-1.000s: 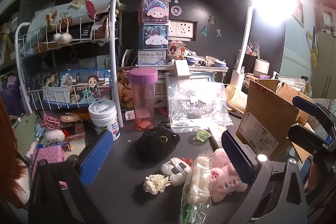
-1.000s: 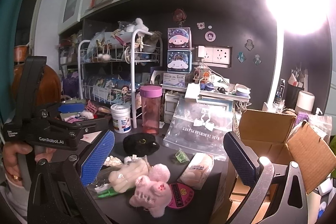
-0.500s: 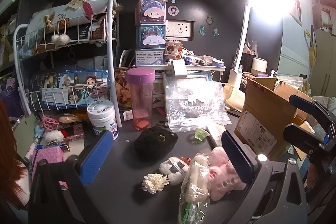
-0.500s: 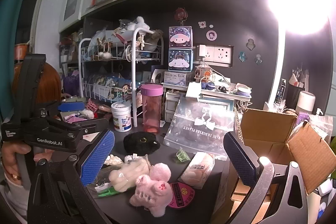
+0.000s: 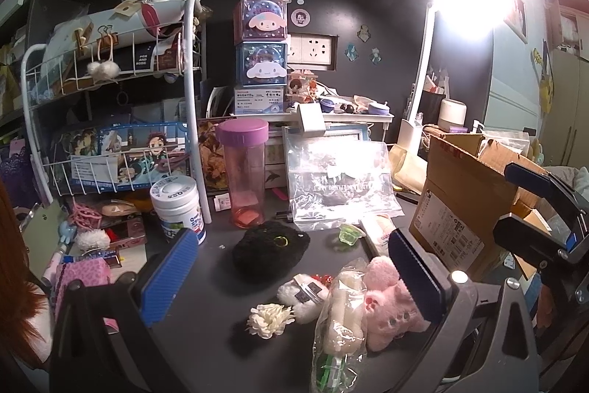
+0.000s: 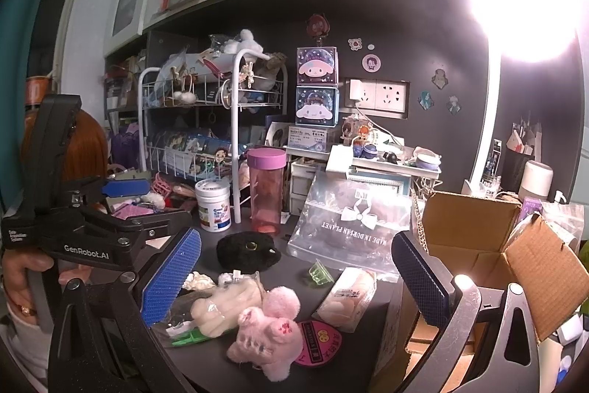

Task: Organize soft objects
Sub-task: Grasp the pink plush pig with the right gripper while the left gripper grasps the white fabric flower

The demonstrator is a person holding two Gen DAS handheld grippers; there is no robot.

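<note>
A pink plush pig (image 5: 386, 310) (image 6: 270, 332) lies near the desk's front edge. Beside it is a cream plush in a clear bag (image 5: 340, 315) (image 6: 224, 302). A black furry plush (image 5: 270, 245) (image 6: 246, 251) sits farther back, with a white fluffy charm (image 5: 303, 291) and a cream fabric flower (image 5: 268, 319) in front of it. My left gripper (image 5: 291, 277) hangs open above these, empty. My right gripper (image 6: 294, 277) is open too, over the pig and the bagged plush. The left gripper's body (image 6: 84, 231) shows at left in the right wrist view, held by a hand.
An open cardboard box (image 6: 478, 245) (image 5: 460, 201) stands at the right. Behind the toys are a pink tumbler (image 5: 244, 172), a white jar (image 5: 178, 209), a clear zip bag (image 5: 338, 186), a green clip (image 6: 320, 273), a wrapped squishy (image 6: 348, 297) and a white wire rack (image 5: 110, 98).
Both views have shifted only slightly; the left wrist view has drifted a little, with the desk items sliding left and up. No toy has moved and both grippers stay open.
</note>
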